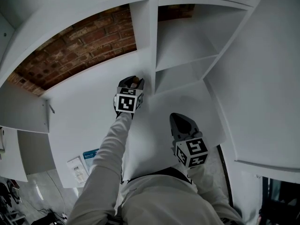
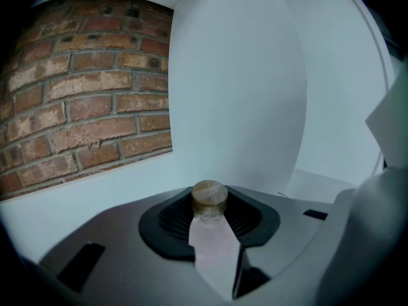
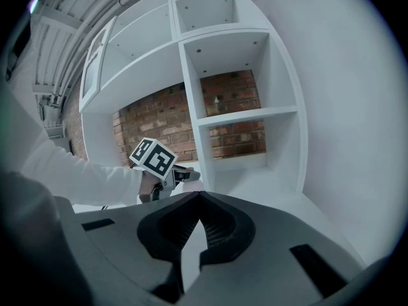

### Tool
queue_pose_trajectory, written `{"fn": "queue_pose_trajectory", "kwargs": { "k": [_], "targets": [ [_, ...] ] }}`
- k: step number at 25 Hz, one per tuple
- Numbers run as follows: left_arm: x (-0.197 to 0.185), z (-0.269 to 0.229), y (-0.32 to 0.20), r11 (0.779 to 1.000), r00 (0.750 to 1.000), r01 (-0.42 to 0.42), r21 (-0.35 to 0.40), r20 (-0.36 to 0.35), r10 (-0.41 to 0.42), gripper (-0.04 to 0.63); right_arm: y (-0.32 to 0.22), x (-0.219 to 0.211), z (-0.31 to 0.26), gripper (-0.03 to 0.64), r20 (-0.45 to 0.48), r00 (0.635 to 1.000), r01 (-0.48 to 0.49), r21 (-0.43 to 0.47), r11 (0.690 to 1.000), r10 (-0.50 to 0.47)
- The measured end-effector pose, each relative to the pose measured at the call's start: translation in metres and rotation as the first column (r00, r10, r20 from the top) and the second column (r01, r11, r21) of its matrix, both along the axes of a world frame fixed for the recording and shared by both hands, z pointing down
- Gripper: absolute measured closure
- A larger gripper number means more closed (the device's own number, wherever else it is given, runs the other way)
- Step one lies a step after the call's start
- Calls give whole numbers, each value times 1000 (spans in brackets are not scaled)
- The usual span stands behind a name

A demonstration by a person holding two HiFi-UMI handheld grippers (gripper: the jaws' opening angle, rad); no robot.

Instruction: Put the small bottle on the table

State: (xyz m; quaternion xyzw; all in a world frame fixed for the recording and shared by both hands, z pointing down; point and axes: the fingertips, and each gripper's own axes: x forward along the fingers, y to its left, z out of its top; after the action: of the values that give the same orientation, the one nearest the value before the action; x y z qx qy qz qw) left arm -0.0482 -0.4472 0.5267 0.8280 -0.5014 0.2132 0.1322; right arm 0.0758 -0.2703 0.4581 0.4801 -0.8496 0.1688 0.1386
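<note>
The small bottle (image 2: 209, 204) is clear with a round cork stopper, and my left gripper (image 2: 210, 222) is shut on it, the cork standing up between the jaws. In the head view the left gripper (image 1: 134, 84) is held over the far part of the white table (image 1: 89, 116), close to the shelf's upright divider (image 1: 146, 41), with the cork (image 1: 134, 84) just showing. My right gripper (image 1: 177, 118) hovers nearer to me on the right, shut with nothing in it; its jaw tips meet in the right gripper view (image 3: 199, 195), which also shows the left gripper (image 3: 183, 176).
White shelving (image 3: 245, 116) with a brick back wall (image 1: 79, 46) stands behind the table. A white panel (image 1: 262, 78) closes off the right side. Some printed cards (image 1: 82, 165) lie near the table's front left edge. An open cupboard door (image 1: 23, 118) hangs at the left.
</note>
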Motion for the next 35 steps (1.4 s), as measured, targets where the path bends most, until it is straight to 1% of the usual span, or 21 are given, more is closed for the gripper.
{"fn": "queue_pose_trajectory", "kwargs": {
  "k": [3, 7, 11, 16, 22, 26, 30, 35],
  "targets": [
    [-2, 5, -5, 1000, 1000, 9, -6, 4, -9, 449, -2, 3, 1, 589, -1, 1000, -6, -3, 1000, 6],
    [-7, 10, -9, 999, 999, 41, -18, 0, -41, 449, -4, 5, 3, 589, -2, 1000, -8, -8, 1000, 8],
    [-6, 13, -15, 999, 999, 33, -11, -11, -33, 449, -6, 6, 4, 589, -1, 1000, -9, -11, 1000, 9],
    [-6, 13, -22, 999, 999, 44, 0, -25, -44, 449, -5, 6, 7, 589, -2, 1000, -8, -19, 1000, 8],
    [-4, 13, -31, 999, 999, 46, 6, -30, -46, 448, -6, 7, 11, 589, -2, 1000, -8, -30, 1000, 8],
    [-6, 11, -35, 998, 997, 68, 13, -26, -68, 446, -5, 5, 12, 589, -1, 1000, -8, -34, 999, 7],
    [-4, 13, -40, 998, 997, 66, 26, -34, -65, 445, -6, 6, 13, 589, -3, 1000, -9, -37, 999, 9],
    [-3, 14, -43, 997, 996, 70, 14, -52, -69, 445, -4, 8, 13, 589, -4, 1000, -16, -39, 999, 16]
  ]
}}
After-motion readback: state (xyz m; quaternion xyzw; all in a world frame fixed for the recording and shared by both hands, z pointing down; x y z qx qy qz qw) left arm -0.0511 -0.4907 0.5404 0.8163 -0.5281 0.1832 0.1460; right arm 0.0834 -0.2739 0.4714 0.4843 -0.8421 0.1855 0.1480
